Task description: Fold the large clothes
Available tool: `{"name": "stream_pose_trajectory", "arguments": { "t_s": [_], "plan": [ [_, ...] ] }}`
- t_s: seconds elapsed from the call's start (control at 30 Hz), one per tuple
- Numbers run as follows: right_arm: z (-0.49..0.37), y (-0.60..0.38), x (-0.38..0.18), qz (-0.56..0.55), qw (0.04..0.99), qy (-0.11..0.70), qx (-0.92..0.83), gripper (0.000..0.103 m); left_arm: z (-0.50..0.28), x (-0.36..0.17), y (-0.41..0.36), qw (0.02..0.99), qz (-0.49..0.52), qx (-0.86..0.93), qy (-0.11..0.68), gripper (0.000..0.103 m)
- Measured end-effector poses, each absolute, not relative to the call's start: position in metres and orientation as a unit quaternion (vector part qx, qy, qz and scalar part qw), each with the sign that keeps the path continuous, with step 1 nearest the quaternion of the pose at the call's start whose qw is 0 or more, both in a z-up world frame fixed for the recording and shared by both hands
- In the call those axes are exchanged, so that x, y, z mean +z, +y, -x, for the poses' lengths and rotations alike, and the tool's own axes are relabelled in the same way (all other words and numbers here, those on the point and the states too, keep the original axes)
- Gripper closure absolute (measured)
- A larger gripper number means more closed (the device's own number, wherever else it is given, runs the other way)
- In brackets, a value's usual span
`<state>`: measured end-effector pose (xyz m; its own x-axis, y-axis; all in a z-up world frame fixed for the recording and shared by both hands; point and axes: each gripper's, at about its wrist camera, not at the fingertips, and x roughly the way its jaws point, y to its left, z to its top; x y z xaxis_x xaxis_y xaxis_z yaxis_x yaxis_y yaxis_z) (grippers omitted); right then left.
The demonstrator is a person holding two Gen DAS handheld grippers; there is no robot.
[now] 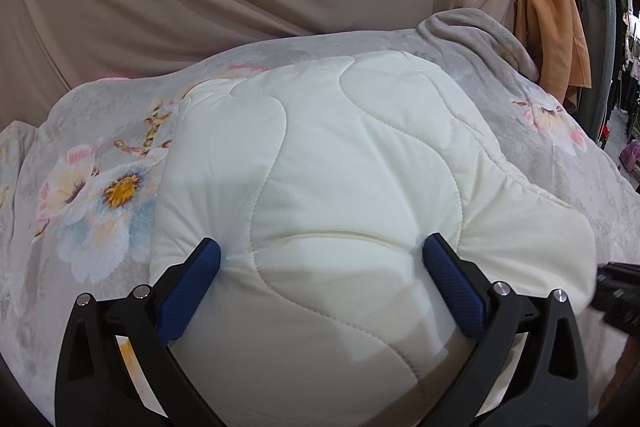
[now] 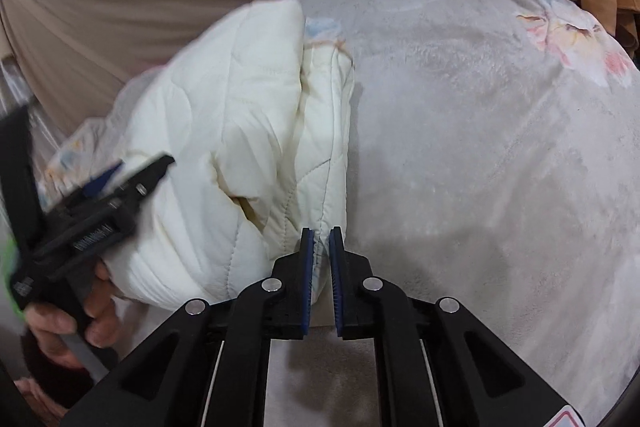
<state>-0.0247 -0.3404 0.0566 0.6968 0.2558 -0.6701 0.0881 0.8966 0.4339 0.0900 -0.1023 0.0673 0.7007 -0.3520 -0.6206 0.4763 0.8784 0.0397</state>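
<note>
- Right by my right gripper (image 2: 320, 233), a thin edge of the puffy white quilted coat (image 2: 224, 131) is pinched; it could slip out.
- Beside it, my left gripper (image 1: 320, 251) spreads wide and presses the coat onto the grey flowery blanket (image 2: 480, 147); the puffy fold could spring open.

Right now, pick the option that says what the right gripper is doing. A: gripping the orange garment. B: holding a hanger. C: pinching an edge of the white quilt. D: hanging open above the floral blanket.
C: the right gripper has its jaws nearly closed, with an edge of the white quilt pinched between them, beside the floral blanket.
</note>
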Motion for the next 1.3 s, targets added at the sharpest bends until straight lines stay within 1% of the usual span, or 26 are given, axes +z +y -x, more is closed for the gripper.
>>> {"name": "stream_pose_trajectory", "arguments": {
  "t_s": [0.07,0.2,0.3,0.33,0.43,0.47,0.53,0.57,0.6,0.63,0.7,0.77,0.83,0.87,0.97,1.0,1.07,1.17,1.3],
  "plan": [
    [0.035,-0.344,0.071,-0.236,0.897,0.367,0.064,0.088,-0.091,0.068,-0.101,0.916,-0.095,-0.227,0.316,0.005],
    [0.052,-0.336,0.091,-0.236,0.908,0.334,0.092,0.087,-0.091,0.068,-0.101,0.917,-0.097,-0.226,0.314,0.005],
    [0.051,-0.332,0.093,-0.232,0.910,0.331,0.094,0.087,-0.093,0.070,-0.099,0.916,-0.092,-0.228,0.318,0.005],
    [0.050,-0.334,0.091,-0.239,0.909,0.331,0.087,0.084,-0.092,0.070,-0.100,0.915,-0.090,-0.229,0.319,0.005],
    [0.059,-0.344,0.095,-0.280,0.904,0.308,0.092,0.081,-0.092,0.074,-0.095,0.912,-0.082,-0.236,0.326,0.005],
    [0.062,-0.345,0.098,-0.280,0.907,0.299,0.100,0.078,-0.091,0.078,-0.091,0.910,-0.073,-0.242,0.330,0.005],
    [0.061,-0.336,0.103,-0.257,0.912,0.298,0.112,0.058,-0.084,0.088,-0.078,0.906,-0.042,-0.260,0.333,0.005],
    [0.058,-0.329,0.102,-0.236,0.915,0.307,0.112,0.057,-0.081,0.092,-0.072,0.904,-0.032,-0.266,0.332,0.005],
    [0.053,-0.322,0.099,-0.218,0.917,0.317,0.104,0.057,-0.077,0.096,-0.066,0.904,-0.024,-0.269,0.331,0.005],
    [0.048,-0.317,0.095,-0.204,0.918,0.327,0.093,0.067,-0.074,0.098,-0.062,0.904,-0.019,-0.269,0.332,0.005],
    [0.045,-0.316,0.090,-0.220,0.911,0.331,0.111,0.094,-0.070,0.099,-0.056,0.900,-0.010,-0.272,0.341,0.005],
    [0.054,-0.317,0.094,-0.229,0.914,0.314,0.117,0.096,-0.065,0.096,-0.050,0.895,-0.013,-0.273,0.351,0.005],
    [0.062,-0.320,0.090,-0.236,0.911,0.319,0.113,0.096,-0.062,0.087,-0.044,0.894,-0.026,-0.263,0.361,0.005],
    [0.061,-0.321,0.083,-0.233,0.908,0.333,0.104,0.097,-0.063,0.080,-0.042,0.891,-0.028,-0.260,0.370,0.005],
    [0.041,-0.323,0.031,-0.235,0.878,0.410,0.075,0.098,-0.066,0.058,-0.041,0.879,-0.026,-0.265,0.396,0.005],
    [0.037,-0.324,0.016,-0.252,0.870,0.416,0.078,0.099,-0.064,0.054,-0.044,0.880,-0.036,-0.262,0.394,0.005],
    [0.036,-0.326,0.019,-0.263,0.868,0.414,0.074,0.100,-0.058,0.052,-0.050,0.891,-0.058,-0.245,0.378,0.005],
    [0.039,-0.324,0.033,-0.260,0.872,0.407,0.078,0.096,-0.064,0.053,-0.046,0.888,-0.038,-0.243,0.388,0.005],
    [0.051,-0.337,0.066,-0.296,0.880,0.360,0.092,0.084,-0.067,0.054,-0.044,0.888,-0.024,-0.240,0.393,0.005]
  ]
}}
